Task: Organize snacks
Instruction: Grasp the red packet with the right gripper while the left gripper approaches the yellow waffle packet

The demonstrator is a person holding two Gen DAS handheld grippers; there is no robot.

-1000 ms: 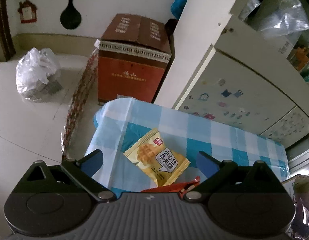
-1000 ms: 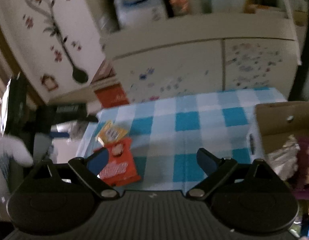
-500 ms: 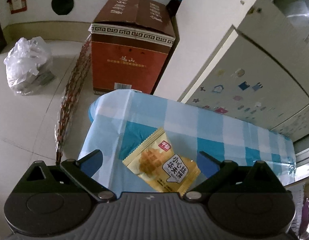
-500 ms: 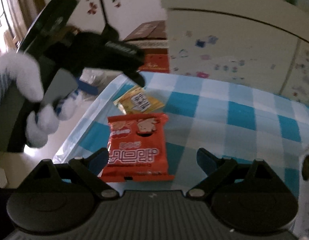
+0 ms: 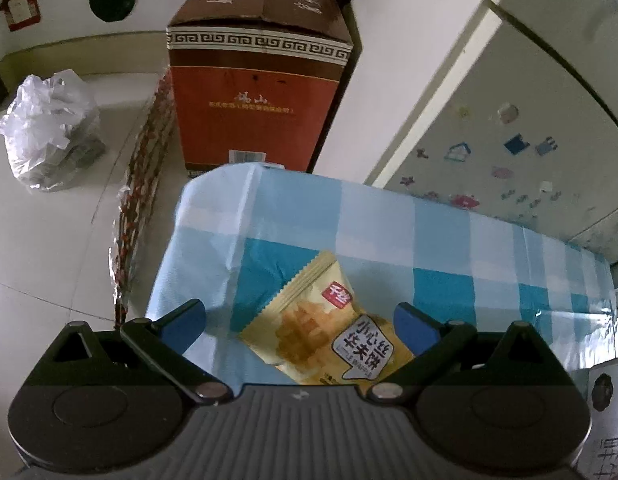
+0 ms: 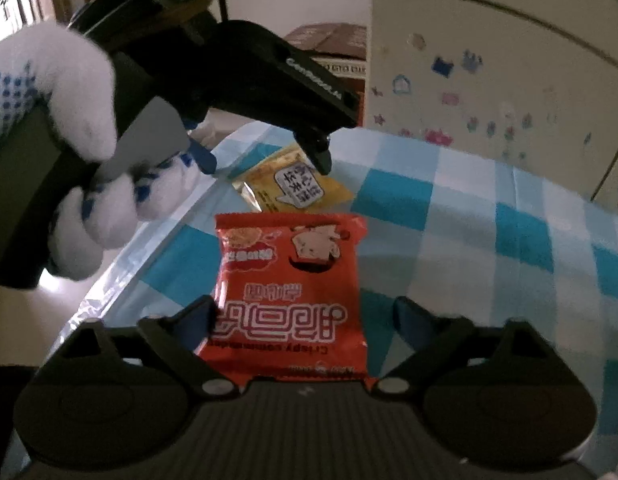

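Note:
A yellow waffle packet [image 5: 329,328] lies near the left end of the blue-and-white checked table [image 5: 429,248]. My left gripper [image 5: 299,318] hangs over it, open, with the packet between its blue pads and no pad pressing. A red snack packet [image 6: 293,280] lies flat just in front of the yellow packet [image 6: 297,188]. My right gripper [image 6: 305,312] straddles the red packet's near end. Its jaws are closing; the left pad is at the packet's edge and the right pad stands apart. In the right wrist view a gloved hand [image 6: 81,92] holds the left gripper [image 6: 265,162].
A red-brown cardboard box [image 5: 257,92] and a white plastic bag [image 5: 49,136] stand on the floor beyond the table's left end. A sticker-covered cabinet [image 5: 509,140] runs behind the table. Part of a carton [image 5: 605,400] shows at the right edge.
My left gripper has sunk closer over the yellow packet. The right gripper swung left and down from mid-table to the red packet, and its jaws have narrowed.

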